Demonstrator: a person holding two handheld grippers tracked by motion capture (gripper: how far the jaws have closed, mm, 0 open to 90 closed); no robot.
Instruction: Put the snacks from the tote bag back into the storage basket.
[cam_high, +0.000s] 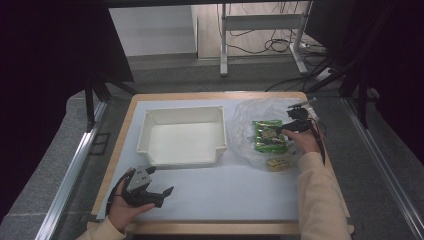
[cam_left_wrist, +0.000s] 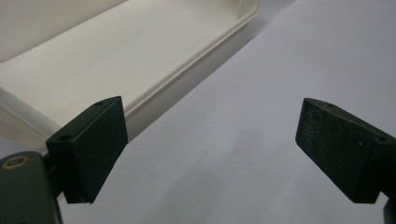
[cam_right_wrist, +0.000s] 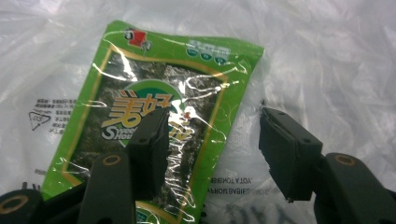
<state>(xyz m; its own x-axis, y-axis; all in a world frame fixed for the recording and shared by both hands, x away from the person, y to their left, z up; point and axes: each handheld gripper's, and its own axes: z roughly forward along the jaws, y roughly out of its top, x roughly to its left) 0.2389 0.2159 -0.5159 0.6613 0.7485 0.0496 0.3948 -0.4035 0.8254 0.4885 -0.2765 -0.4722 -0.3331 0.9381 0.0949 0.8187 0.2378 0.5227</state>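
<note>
Right now the right tongs (cam_right_wrist: 212, 154) hang spread over a green packet (cam_right_wrist: 154, 116) under a clear bag (cam_right_wrist: 322, 60). Left tongs (cam_left_wrist: 210, 149), spread too, rest on the table (cam_high: 230, 192) near a white tray (cam_high: 182, 135).

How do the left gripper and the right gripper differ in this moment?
The left gripper is over the bare white sheet beside the white tray; the right gripper is over the green snack packet on a clear plastic bag. The left gapes wider than the right. Both are open and hold nothing.
</note>
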